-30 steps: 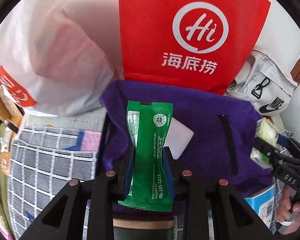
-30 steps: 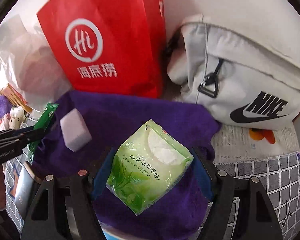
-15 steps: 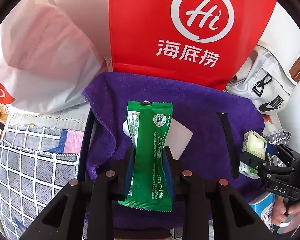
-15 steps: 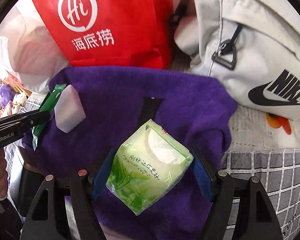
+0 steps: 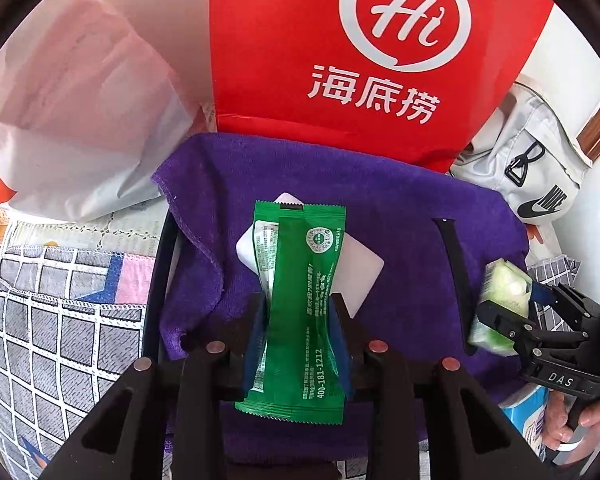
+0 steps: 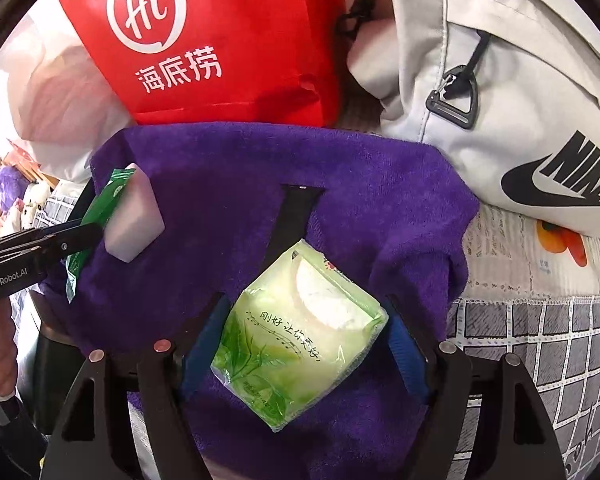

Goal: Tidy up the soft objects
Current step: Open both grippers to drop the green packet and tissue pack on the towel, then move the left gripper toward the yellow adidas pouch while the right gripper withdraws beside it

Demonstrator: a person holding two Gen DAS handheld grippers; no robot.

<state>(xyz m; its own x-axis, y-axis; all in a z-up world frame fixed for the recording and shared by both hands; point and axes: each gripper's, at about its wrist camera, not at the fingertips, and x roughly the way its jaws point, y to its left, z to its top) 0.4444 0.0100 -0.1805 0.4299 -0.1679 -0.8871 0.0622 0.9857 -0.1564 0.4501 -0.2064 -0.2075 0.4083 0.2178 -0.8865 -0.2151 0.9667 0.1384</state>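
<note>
Left wrist view: left hand-held gripper (image 5: 298, 320) is gripping a green sachet (image 5: 298, 300) at its waist, jaws easing apart, above a purple towel (image 5: 400, 208); a white block (image 5: 362, 268) is lying underneath.

Right wrist view: right hand-held gripper (image 6: 300, 344) is opening wider, a pale green tissue pack (image 6: 300, 340) sitting between the pads, over the same towel. A red bag (image 6: 228, 32) is standing behind.

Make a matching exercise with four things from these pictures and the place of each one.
Things:
1. green sachet
2. pale green tissue pack
3. white block
4. red paper bag

Places:
a. lying on the purple towel
b. between the right gripper's pads
c. standing behind the towel
d. between the left gripper's pads

Pairs: 1-d, 2-b, 3-a, 4-c
</note>
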